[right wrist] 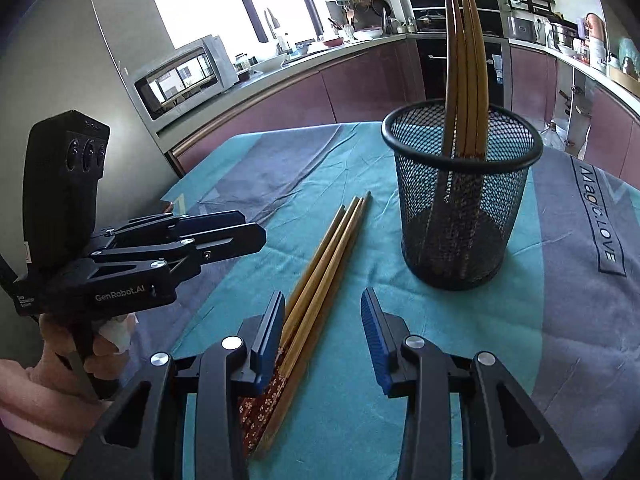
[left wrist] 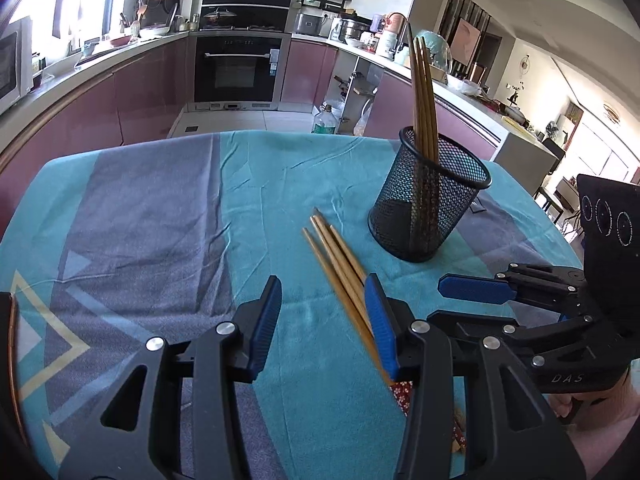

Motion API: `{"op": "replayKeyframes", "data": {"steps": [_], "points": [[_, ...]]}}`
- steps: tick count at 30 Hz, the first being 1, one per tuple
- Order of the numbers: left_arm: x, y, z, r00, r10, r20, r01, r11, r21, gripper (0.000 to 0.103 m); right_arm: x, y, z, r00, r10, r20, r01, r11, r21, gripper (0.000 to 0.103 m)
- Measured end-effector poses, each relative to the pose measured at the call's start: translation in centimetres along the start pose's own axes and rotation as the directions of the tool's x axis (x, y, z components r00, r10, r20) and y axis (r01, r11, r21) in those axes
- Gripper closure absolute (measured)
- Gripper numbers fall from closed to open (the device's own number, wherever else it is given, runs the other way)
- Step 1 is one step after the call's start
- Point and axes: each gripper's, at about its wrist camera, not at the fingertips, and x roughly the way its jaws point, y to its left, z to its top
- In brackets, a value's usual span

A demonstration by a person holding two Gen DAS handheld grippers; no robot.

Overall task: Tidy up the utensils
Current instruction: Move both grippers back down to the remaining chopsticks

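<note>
Several loose wooden chopsticks (left wrist: 336, 264) (right wrist: 324, 268) with red patterned ends lie bunched on the teal and grey tablecloth (left wrist: 160, 220) (right wrist: 560, 320). Behind them stands a black mesh cup (left wrist: 428, 204) (right wrist: 460, 200) holding several upright chopsticks (left wrist: 422, 92) (right wrist: 466, 72). My left gripper (left wrist: 322, 328) (right wrist: 248, 228) is open just above the cloth, with the bunch running along the inside of its right pad. My right gripper (right wrist: 324, 336) (left wrist: 438, 300) is open too. The bunch lies between its pads, close against the left one. Neither gripper's pads press on anything.
The table's far edge (left wrist: 280, 133) drops to the kitchen floor, where a plastic bottle (left wrist: 324, 118) stands. Purple cabinets and an oven (left wrist: 238, 68) are behind. A hand (right wrist: 60, 344) holds the left gripper's handle.
</note>
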Motion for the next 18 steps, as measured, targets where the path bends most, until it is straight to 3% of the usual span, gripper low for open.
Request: {"op": "replayKeyframes", "data": {"steps": [18], "points": [[1.1, -1.1, -2.5, 0.998, -0.010, -0.058, 0.012, 1.000, 0.029, 0.058, 2.4, -0.2, -0.9, 0.996, -0.056, -0.067, 0.057, 0.998, 0.010, 0.077]]}}
